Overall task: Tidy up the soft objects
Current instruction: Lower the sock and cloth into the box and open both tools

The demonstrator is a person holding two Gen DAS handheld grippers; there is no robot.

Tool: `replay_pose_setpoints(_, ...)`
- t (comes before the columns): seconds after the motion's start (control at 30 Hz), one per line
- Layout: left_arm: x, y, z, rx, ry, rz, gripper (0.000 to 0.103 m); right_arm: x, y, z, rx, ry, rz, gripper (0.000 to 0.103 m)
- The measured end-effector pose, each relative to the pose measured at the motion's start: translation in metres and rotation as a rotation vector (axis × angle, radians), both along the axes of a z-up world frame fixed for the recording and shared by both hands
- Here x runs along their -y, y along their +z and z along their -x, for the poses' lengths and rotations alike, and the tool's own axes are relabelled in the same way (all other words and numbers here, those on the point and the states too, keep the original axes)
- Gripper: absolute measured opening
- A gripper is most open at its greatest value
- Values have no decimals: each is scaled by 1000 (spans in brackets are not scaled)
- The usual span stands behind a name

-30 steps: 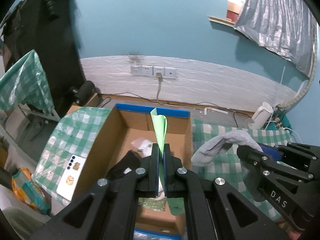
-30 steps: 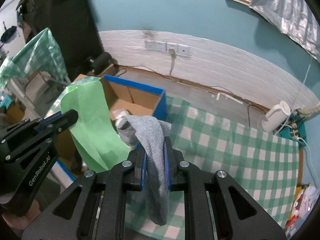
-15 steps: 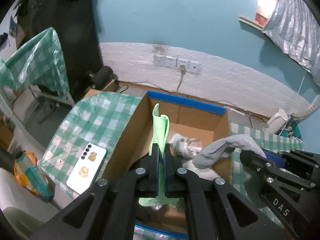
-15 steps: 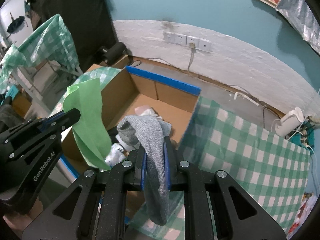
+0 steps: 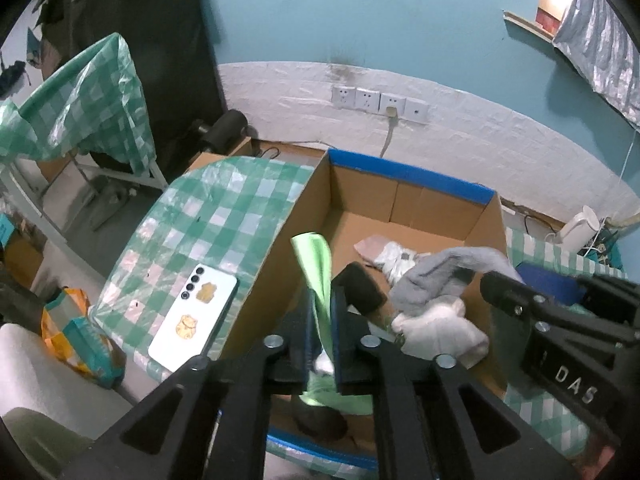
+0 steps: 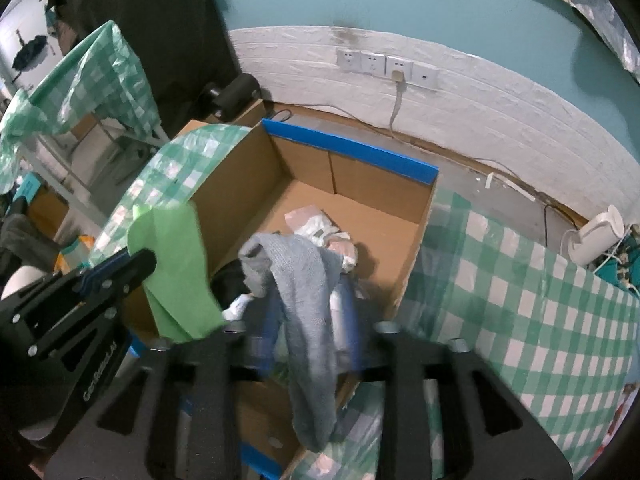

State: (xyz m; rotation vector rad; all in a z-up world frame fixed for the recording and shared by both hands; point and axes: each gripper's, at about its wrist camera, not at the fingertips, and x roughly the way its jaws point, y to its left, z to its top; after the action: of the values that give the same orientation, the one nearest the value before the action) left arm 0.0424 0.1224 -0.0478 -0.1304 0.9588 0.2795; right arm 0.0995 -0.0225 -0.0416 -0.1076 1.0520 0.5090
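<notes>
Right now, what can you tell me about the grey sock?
The grey sock is soft, fuzzy knit, limp and folded over. It hangs between the right tongs, whose fingers look spread and blurred, so the grip is unclear. Its top flops leftward; its long end dangles down. It hangs over the open cardboard box.

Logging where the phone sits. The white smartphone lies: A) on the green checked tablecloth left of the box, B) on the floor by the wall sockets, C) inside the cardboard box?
A: the white smartphone lies flat on the green checked tablecloth, outside the brown cardboard box.
</notes>
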Motion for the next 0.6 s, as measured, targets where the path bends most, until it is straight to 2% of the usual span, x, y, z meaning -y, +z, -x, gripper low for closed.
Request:
replay_pose_setpoints(0.03, -2, 0, 1, -4, 4, 3, 28, 2, 1, 0, 8, -8, -2, 47)
replay_pose_setpoints(0.1, -3, 2, 4, 12, 11, 2, 45, 4, 3, -1, 14, -17, -7, 51)
replay_pose_setpoints(0.2, -3, 9, 7, 36, 17, -10, 55, 11, 8, -3, 22, -40, -15, 54)
replay_pose_setpoints(0.6, 16, 26, 19, 59, -40, -36, 81, 37, 31, 12, 75, -65, 13, 60)
